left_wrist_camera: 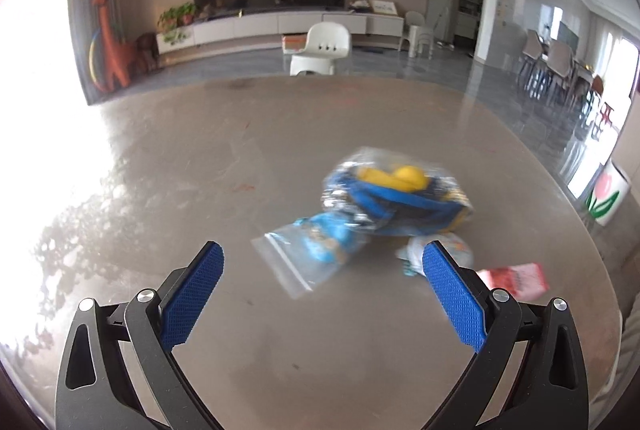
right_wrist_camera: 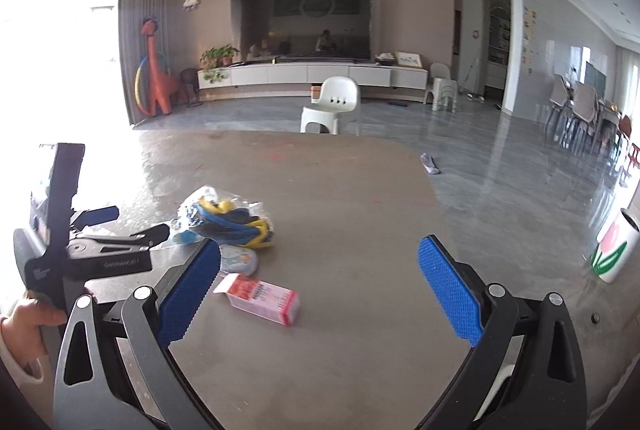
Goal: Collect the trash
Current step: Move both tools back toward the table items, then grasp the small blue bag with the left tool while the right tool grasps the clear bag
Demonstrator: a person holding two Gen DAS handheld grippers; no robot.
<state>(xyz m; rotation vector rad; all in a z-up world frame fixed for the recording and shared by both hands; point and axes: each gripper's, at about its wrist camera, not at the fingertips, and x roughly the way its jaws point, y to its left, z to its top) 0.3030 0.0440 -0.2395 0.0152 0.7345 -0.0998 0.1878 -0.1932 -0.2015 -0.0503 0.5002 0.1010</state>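
Your left gripper hovers above the grey worktop with its jaws spread wide and nothing between them. Your right gripper is in the same condition: jaws spread, nothing held.

The trash lies in one cluster on the worktop, ahead of both grippers:
- A clear bag holding blue and yellow items lies farthest.
- A clear zip bag with a blue item inside lies nearer and to the left, touching the first bag.
- A small round packet lies just near of the first bag, partly hidden behind a blue pad in each view.
- A pink carton lies on its side, nearest to you and just right of the round packet.

In the right wrist view, the left gripper sits at the left of the cluster, with a hand on its handle.
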